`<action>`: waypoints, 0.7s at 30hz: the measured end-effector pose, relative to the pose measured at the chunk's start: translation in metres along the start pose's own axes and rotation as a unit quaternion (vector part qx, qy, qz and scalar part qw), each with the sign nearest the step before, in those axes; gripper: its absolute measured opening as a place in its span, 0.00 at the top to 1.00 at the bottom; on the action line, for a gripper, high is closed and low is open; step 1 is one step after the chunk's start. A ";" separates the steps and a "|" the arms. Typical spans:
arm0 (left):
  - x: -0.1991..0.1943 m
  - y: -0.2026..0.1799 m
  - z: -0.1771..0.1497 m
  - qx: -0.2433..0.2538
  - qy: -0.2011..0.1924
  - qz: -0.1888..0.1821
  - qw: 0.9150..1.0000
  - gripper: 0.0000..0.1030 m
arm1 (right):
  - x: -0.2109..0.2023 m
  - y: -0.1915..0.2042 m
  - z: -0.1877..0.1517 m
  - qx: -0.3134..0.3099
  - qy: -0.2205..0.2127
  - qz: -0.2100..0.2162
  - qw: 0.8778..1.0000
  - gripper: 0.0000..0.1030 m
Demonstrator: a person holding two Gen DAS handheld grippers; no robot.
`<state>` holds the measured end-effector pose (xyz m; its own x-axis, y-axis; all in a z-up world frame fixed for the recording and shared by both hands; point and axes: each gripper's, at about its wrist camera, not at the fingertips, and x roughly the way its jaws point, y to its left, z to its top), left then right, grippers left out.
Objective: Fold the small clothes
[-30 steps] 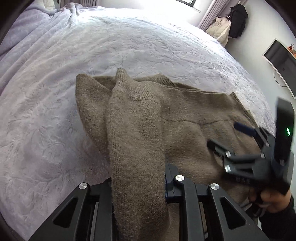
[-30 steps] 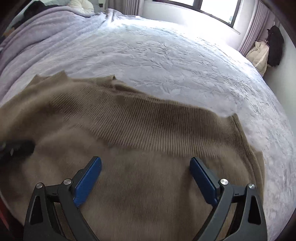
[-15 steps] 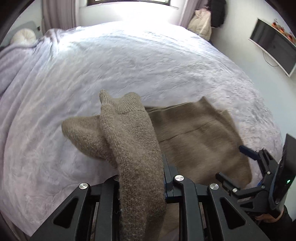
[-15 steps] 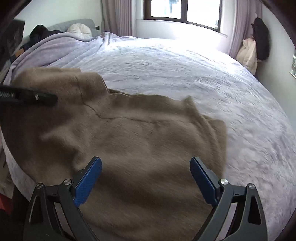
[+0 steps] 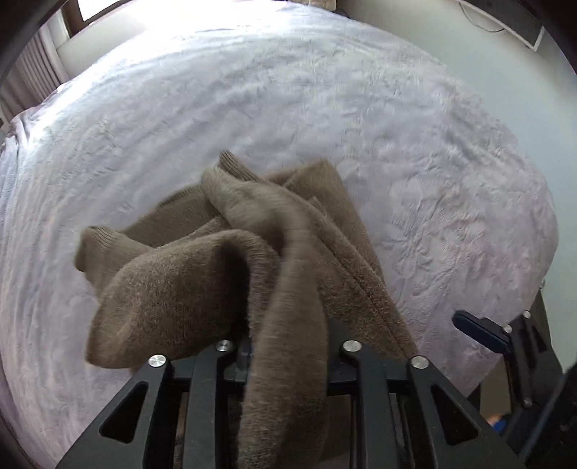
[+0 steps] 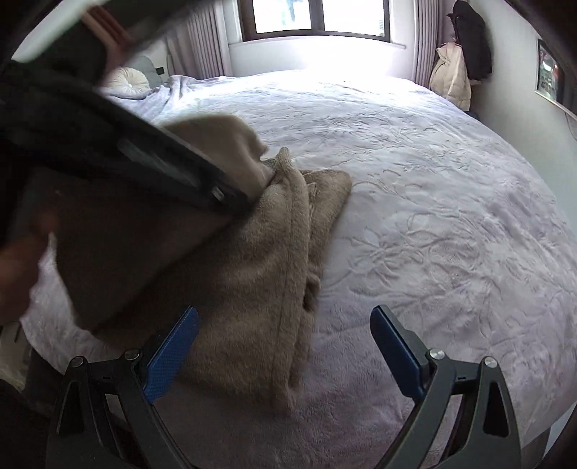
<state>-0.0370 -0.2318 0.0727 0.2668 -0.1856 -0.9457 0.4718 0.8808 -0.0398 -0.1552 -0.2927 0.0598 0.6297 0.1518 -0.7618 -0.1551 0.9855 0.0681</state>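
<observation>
Our left fingers (image 5: 285,364) are opening around the sweater (image 5: 223,259), now bunched ahead of them; right fingers (image 6: 285,346) spread, empty, so the fold's landing.

A wide bed (image 6: 432,202) covered in a pale lilac embossed bedspread fills the room. A round white cushion (image 6: 130,82) sits by the headboard. Behind, a bright window (image 6: 317,18) with curtains (image 6: 202,39); cream and black coats (image 6: 463,54) hang at right.
</observation>
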 end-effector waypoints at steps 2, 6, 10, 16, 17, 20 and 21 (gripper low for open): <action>0.001 -0.007 0.000 0.006 0.005 -0.029 1.000 0.34 | -0.003 -0.001 -0.006 -0.005 -0.002 0.014 1.000 0.06; -0.022 -0.018 0.000 0.016 -0.008 -0.031 0.999 0.24 | -0.010 0.003 -0.009 -0.023 -0.011 0.039 0.999 0.06; -0.070 -0.006 -0.004 0.008 -0.049 -0.100 0.994 0.24 | -0.025 0.006 -0.006 -0.042 -0.029 0.082 0.995 0.06; -0.116 0.041 -0.029 -0.017 -0.124 -0.096 0.987 0.01 | -0.033 -0.001 -0.001 -0.024 -0.032 0.173 0.984 0.06; -0.116 0.053 -0.035 -0.027 -0.133 -0.088 0.987 0.01 | -0.034 -0.004 0.001 -0.012 -0.032 0.194 0.980 0.06; -0.106 0.088 -0.056 -0.068 -0.126 -0.101 0.985 0.01 | -0.039 -0.015 0.010 0.020 -0.035 0.229 0.973 0.05; -0.100 0.097 -0.064 -0.084 -0.121 -0.091 0.985 0.01 | -0.041 -0.018 0.013 0.026 -0.036 0.227 0.973 0.05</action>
<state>-0.0713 -0.0997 0.1425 0.3925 -0.4277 -0.8142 0.3908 0.8790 -0.2733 -0.1681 -0.3154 0.0983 0.5567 0.5755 -0.5991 -0.3922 0.8178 0.4211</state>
